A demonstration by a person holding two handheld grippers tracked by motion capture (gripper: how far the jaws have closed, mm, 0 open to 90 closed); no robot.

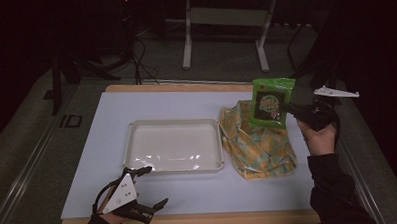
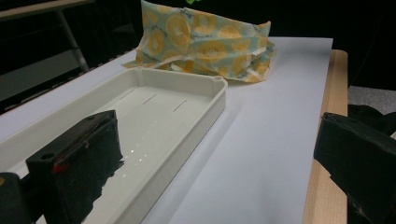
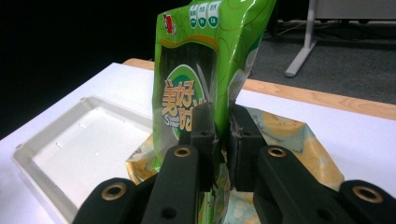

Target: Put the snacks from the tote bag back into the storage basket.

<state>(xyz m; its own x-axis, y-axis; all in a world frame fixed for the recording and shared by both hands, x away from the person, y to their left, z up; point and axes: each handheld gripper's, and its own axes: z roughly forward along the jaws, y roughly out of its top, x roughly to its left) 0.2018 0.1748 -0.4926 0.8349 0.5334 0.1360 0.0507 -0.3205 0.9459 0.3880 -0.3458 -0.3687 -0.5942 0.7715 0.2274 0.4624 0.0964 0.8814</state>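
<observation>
A green snack packet (image 1: 270,102) hangs upright above a yellow-and-teal patterned cloth bag (image 1: 257,142) at the right of the white table mat. My right gripper (image 1: 289,109) is shut on the packet's edge; in the right gripper view the packet (image 3: 205,60) stands pinched between the two black jaws, with my right gripper (image 3: 221,128) gripping its lower half. My left gripper (image 1: 148,186) rests open near the table's front left, beside the white tray (image 1: 137,129). In the left gripper view its jaws stand wide apart, one over the tray (image 2: 205,105), with the bag (image 2: 205,44) beyond.
The shallow white tray holds nothing and lies at the mat's middle. The mat (image 1: 111,107) covers a wooden table whose edge (image 1: 190,221) shows at the front. Desk legs (image 1: 186,42) stand on the dark floor behind.
</observation>
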